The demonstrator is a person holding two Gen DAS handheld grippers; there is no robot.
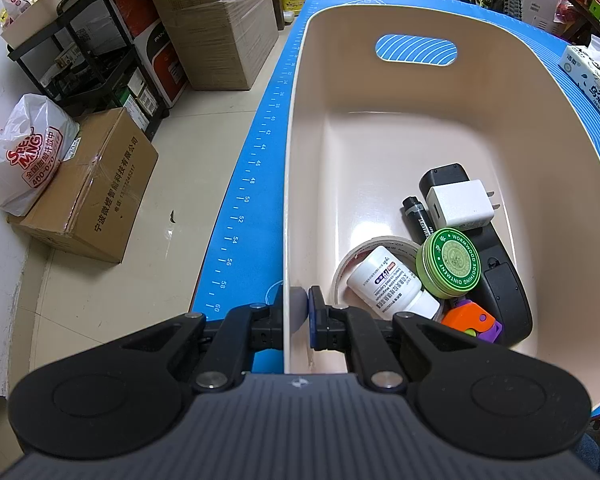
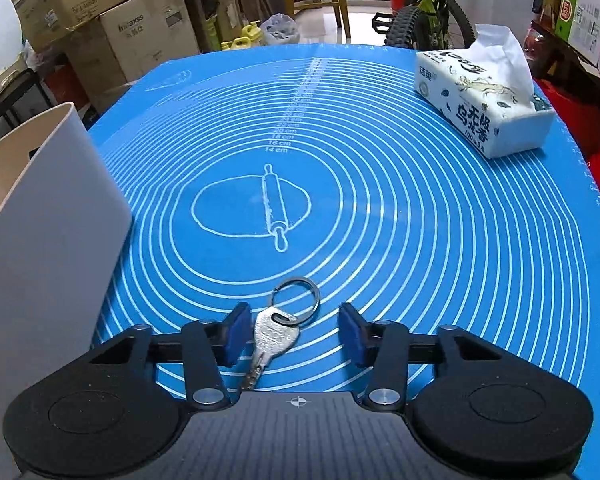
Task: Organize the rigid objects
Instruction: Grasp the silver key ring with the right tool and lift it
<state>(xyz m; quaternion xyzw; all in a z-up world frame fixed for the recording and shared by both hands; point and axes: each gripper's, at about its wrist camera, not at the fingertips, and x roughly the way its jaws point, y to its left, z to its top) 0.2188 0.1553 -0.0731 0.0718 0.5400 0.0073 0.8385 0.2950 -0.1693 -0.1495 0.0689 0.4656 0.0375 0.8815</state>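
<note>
Two claws: one is clamped on a bin wall, the other is set around a key.
Left claw (image 1: 303, 312): jaws nearly closed, pinching the near side wall of the cream plastic oval bin (image 1: 380, 80), one pad outside the wall and one inside.
Bin contents: all lie just ahead and to the right of the left claw, heaped at the near end of the bin floor.
White pill bottle (image 1: 392, 284): lies on its side, closest to the inner pad, resting in a roll of pale tape (image 1: 352, 258).
Green round ointment tin (image 1: 450, 262): just beyond the bottle, leaning on a black computer mouse (image 1: 508, 300).
White wall charger (image 1: 460, 204): farther ahead, on top of a black flat device (image 1: 444, 174), with a black marker pen (image 1: 416, 216) beside it.
Orange and purple plastic toy (image 1: 474, 320): right of the inner pad, touching the bottle.
Right claw (image 2: 290, 332): jaws about halfway apart, holding nothing; neither blue pad (image 2: 236, 332) clearly touches anything.
Silver key on a metal split ring (image 2: 276, 334): lies flat on the blue silicone baking mat (image 2: 420, 220) between the right claw's pads, nearer the left one, ring ahead, blade pointing back toward the claw body.
Bin from the right claw: its outer wall rises close on the left.
White tissue pack (image 2: 484, 108): far ahead to the right, on the mat.
</note>
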